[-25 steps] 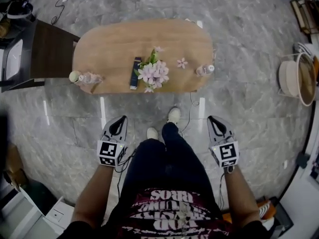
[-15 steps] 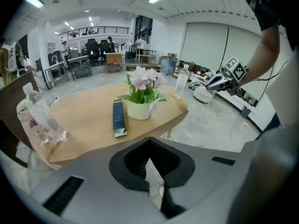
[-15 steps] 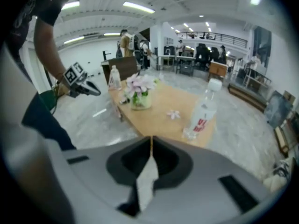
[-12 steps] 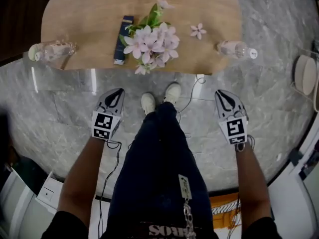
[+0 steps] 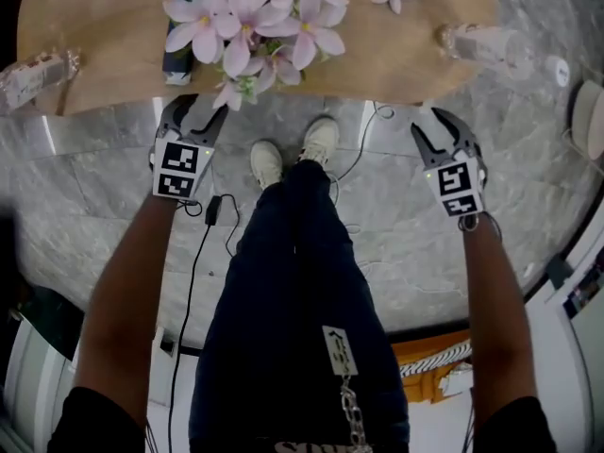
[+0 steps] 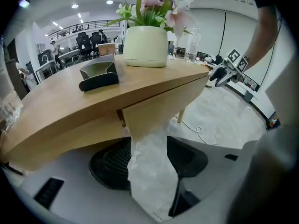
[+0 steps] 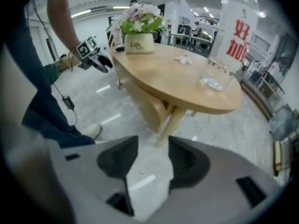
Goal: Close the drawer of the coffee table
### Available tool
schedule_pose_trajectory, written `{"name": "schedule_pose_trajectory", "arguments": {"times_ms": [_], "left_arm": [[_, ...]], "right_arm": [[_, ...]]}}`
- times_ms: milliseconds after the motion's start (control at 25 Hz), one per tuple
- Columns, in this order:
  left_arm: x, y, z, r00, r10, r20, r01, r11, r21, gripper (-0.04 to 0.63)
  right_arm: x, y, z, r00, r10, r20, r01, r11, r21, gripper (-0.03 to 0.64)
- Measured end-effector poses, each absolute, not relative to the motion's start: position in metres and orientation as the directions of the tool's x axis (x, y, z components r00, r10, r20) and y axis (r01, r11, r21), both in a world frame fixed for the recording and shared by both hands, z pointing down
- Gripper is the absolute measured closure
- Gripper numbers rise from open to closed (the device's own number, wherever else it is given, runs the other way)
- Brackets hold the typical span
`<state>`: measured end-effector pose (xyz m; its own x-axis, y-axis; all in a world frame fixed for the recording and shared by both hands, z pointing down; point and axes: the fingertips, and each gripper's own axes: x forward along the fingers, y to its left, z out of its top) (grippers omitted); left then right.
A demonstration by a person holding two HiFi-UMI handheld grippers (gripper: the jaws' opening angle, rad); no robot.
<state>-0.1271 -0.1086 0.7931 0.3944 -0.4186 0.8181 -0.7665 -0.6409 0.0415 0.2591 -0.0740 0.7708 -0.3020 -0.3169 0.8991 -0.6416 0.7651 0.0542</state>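
Wooden drawer (image 6: 156,107) stands ajar under the counter (image 5: 104,26), before the left claw (image 5: 193,113). It and the right claw (image 5: 444,128) have just spread, both empty. Approach step; next, probably press the front inward.

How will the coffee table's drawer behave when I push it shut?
The drawer front looks like a stiff wooden panel, so it should not flex. It is wide, so an off-centre push may skew it. The floor looks glossy, so the table might slide.

Navy trousers (image 5: 293,281) and white shoes (image 5: 267,163) show between the grey left tongs (image 5: 193,113) and right tongs (image 5: 442,130). Each bears a black-and-white marker cube (image 5: 177,168).
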Motion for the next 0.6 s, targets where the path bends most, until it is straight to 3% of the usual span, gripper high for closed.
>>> {"name": "schedule_pose_trajectory", "arguments": {"times_ms": [600], "left_arm": [[-0.112, -0.146, 0.802, 0.395, -0.486, 0.779, -0.813, -0.580, 0.050, 0.325]], "right_arm": [[0.227, -0.119, 0.799, -0.395, -0.333, 0.856, -0.572, 0.818, 0.054, 0.400]]}}
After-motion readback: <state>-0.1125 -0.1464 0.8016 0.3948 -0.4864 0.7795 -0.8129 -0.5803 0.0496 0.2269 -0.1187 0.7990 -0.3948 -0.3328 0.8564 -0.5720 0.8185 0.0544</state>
